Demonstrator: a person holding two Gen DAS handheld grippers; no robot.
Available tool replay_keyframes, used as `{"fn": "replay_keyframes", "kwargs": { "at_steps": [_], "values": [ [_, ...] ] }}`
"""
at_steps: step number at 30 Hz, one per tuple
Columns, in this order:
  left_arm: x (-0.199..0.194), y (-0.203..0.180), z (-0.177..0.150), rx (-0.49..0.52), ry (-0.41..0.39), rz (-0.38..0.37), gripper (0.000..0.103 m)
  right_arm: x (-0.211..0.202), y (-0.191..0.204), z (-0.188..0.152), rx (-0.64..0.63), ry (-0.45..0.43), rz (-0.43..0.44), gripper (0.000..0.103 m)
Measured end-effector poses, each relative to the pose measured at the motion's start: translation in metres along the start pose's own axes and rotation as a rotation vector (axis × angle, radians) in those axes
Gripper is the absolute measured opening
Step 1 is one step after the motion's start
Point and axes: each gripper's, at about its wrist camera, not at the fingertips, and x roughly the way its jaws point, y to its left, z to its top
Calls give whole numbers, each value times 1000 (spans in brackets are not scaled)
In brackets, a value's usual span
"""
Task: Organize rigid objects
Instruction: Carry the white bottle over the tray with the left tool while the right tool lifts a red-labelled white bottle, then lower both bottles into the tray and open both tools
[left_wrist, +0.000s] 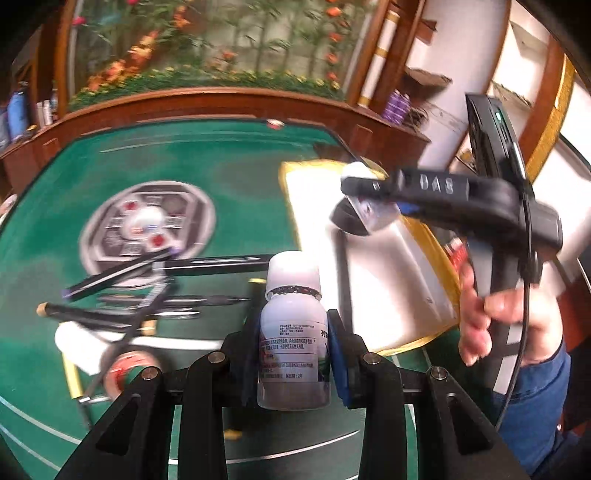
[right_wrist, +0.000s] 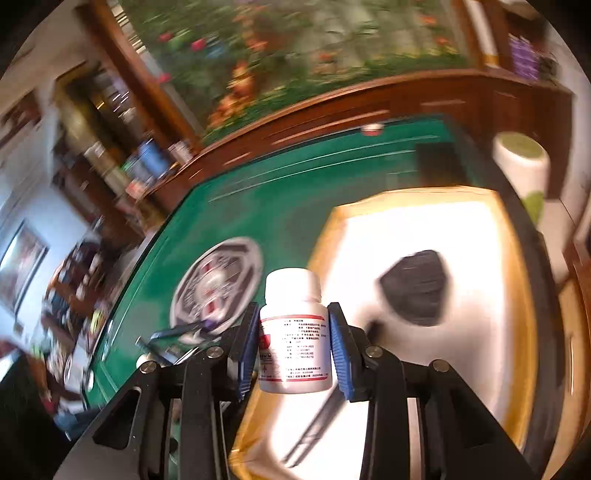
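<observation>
My left gripper (left_wrist: 293, 354) clamps a white-capped medicine bottle (left_wrist: 293, 332); my right gripper (right_wrist: 293, 349) grasps a white pill bottle (right_wrist: 294, 332) above the gold-rimmed tray (right_wrist: 509, 258).

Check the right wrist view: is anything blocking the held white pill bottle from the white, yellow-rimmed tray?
Nothing visible blocks it. The right gripper holds the white pill bottle above the white tray; a black object lies inside, bare surface around it.

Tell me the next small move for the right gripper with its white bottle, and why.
Probably carry on over the white tray with the yellow rim and lower. The right gripper is shut on the white plastic bottle with the red-marked label, which hangs above the tray's near end; a black object already lies there, so aim beside it.
</observation>
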Motion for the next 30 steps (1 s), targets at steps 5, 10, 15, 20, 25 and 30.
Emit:
{"fn": "replay_keyframes", "kwargs": {
  "at_steps": [5,10,15,20,25,30],
  "values": [
    [28,-32,6,43,34,-31,35,-4,-42,12,101,-26,-64,35],
    [46,-57,11,90,50,-62,35,1,-60,15,143,-31,-118,35],
    [72,-80,18,133,72,-83,35,-3,-72,16,160,-43,-185,35],
    [90,-91,16,153,108,-130,35,-1,-79,15,160,-33,-236,35],
    [93,-99,0,211,108,-89,35,7,-80,11,141,-4,-280,35],
    [93,-96,-3,222,103,-48,35,12,-80,8,132,18,-307,35]
  ]
}}
